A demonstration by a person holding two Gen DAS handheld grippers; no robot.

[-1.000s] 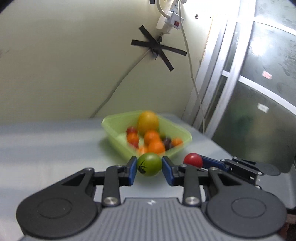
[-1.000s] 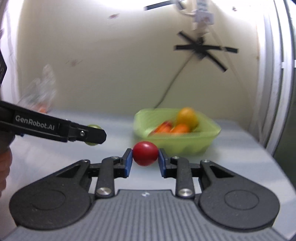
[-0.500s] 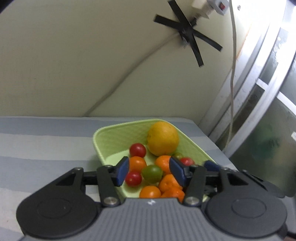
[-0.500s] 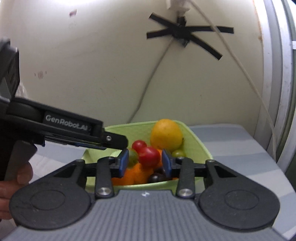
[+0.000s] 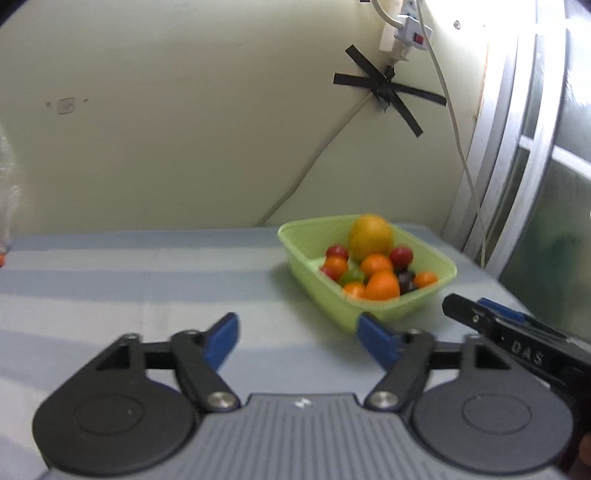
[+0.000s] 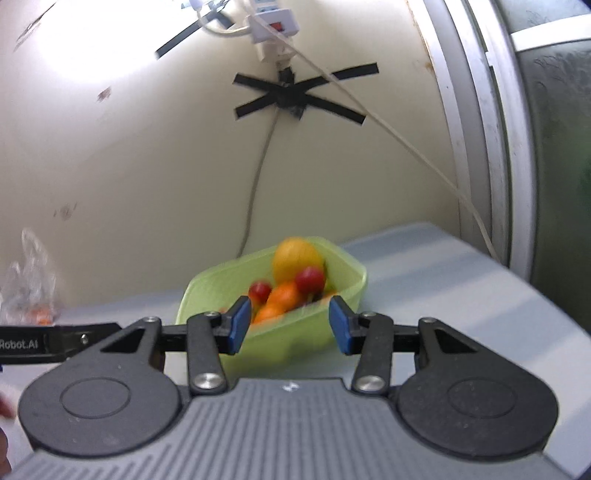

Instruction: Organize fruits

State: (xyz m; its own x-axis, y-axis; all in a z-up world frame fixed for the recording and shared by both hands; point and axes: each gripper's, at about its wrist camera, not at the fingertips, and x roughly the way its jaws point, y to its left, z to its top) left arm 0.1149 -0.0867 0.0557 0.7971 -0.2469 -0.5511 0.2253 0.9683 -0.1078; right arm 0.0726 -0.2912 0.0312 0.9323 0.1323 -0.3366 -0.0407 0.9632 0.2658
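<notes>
A light green basket [image 5: 301,240] stands on the striped table near the back right corner. It holds a large yellow-orange fruit [image 5: 370,238], a green tomato [image 5: 351,275], red tomatoes [image 5: 401,254] and several small orange fruits [image 5: 382,284]. My left gripper [image 5: 299,332] hovers short of the basket, its jaws opening with nothing between them. My right gripper [image 6: 289,321] faces the basket [image 6: 273,343] from close by, jaws opening and empty. A red tomato [image 6: 309,280] lies on the pile against the large fruit [image 6: 295,258]. Each gripper shows in the other's view, the right gripper [image 5: 498,328] and the left gripper [image 6: 55,341].
A clear plastic bag [image 6: 29,288] with small orange fruits sits at the table's far left by the wall. A power strip [image 5: 406,29] and its cable [image 5: 454,129] hang on the wall under black tape. A window frame [image 5: 517,147] borders the right side.
Both grippers carried their tomatoes, green in the left and red in the right, over the basket, let them go there and drew back. Both sets of jaws have spread apart.
</notes>
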